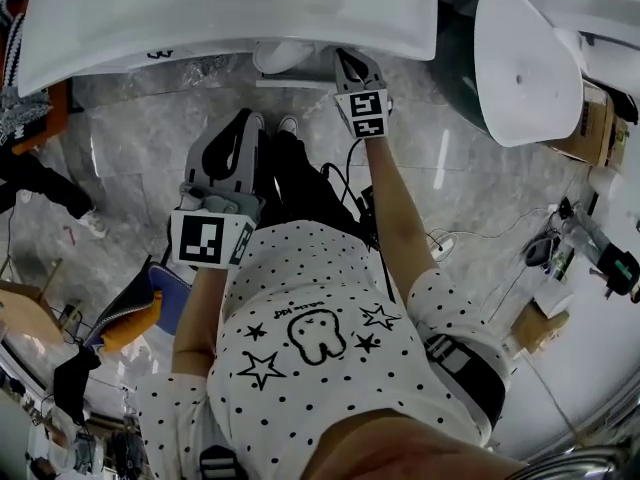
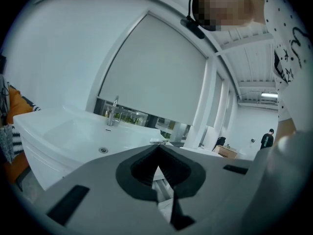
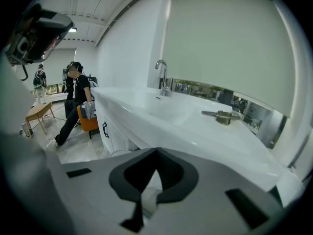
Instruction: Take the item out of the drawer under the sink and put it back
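Observation:
The white sink vanity (image 1: 230, 13) fills the top of the head view, seen from above. My right gripper (image 1: 346, 58) reaches up to the vanity's front edge and its jaws are shut on nothing. My left gripper (image 1: 243, 121) hangs lower and to the left over the marble floor, jaws closed together and empty. In the left gripper view the left gripper (image 2: 157, 147) points at the basin (image 2: 73, 131) and faucet (image 2: 113, 112). In the right gripper view the right gripper (image 3: 156, 151) faces the countertop (image 3: 161, 111); a cabinet front with a dark handle (image 3: 105, 129) shows below. I see no drawer item.
A metal fitting (image 3: 222, 115) lies on the counter's right side. A second white basin (image 1: 525, 63) and a cardboard box (image 1: 592, 123) stand to the right. Cables (image 1: 470, 238) trail on the floor. A person (image 3: 73, 104) stands by an orange chair (image 3: 88, 123) at the left.

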`<state>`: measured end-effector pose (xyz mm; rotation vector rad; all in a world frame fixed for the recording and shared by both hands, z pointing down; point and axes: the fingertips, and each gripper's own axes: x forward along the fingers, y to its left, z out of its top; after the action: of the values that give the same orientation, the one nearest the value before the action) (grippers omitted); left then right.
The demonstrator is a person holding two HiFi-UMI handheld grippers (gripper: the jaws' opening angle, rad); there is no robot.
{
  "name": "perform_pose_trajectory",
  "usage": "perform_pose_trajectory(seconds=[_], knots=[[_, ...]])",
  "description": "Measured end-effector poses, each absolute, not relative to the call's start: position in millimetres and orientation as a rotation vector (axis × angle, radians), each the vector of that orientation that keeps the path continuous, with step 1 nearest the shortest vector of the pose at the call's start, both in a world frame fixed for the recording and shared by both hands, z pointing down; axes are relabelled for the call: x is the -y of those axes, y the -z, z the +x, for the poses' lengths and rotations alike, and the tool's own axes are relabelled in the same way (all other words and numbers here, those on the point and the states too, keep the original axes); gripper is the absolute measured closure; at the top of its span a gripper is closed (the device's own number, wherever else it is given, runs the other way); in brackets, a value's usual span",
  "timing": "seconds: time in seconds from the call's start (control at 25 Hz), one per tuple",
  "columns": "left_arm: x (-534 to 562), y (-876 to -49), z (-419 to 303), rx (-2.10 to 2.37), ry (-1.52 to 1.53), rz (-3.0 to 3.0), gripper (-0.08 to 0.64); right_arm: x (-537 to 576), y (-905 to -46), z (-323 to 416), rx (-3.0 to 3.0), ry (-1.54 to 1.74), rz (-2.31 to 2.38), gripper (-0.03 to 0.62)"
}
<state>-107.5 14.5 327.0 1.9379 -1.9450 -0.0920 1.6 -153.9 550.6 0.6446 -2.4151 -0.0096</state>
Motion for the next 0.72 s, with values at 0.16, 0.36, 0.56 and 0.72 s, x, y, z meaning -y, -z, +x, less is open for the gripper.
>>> perform_pose_trajectory(seconds=[0.16,0.36,0.56,0.72], knots=[[-11.6,-314.0,-102.5,1.932,0.104,1.976,0.555,143.8,-532.1,6.3,2.444,0.003,0.644,0.58],[-9.9,-299.3,-101.5,1.931,0.108,2.004,0.555,139.5,-498.1,12.5,2.497,-0.014,0.68,0.58],[-5.7,-292.7,-100.3,1.911,0.103,2.023,0.555,133.1,-451.4,17.1,2.595,-0.073,0.749,0.58],[0.8,-278.1,-98.2,1.902,0.122,2.052,0.555,125.8,-403.1,20.2,2.68,-0.109,0.792,0.58]])
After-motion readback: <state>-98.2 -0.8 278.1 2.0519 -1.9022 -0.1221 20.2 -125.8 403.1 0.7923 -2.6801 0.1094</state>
